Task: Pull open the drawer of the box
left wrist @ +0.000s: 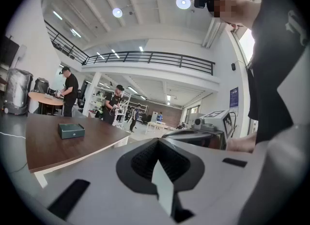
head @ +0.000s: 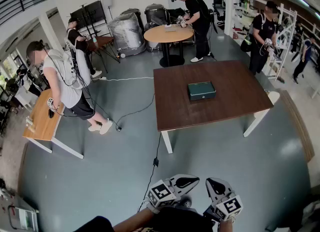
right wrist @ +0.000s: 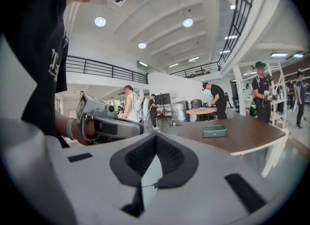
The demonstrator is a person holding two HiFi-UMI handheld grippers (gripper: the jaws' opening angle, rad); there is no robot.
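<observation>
Head view, box (head: pixel 201 90) crosswise, long face nearward

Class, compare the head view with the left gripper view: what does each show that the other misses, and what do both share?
Head view only: the black floor cable and the small light wooden table. Left gripper view only: the black balcony railing, round ceiling lights, and the left gripper shut, empty. Both: the dark green box on the brown rectangular table.

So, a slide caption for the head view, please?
Left gripper and right gripper, both shut and empty, far from the green box on the table.
</observation>
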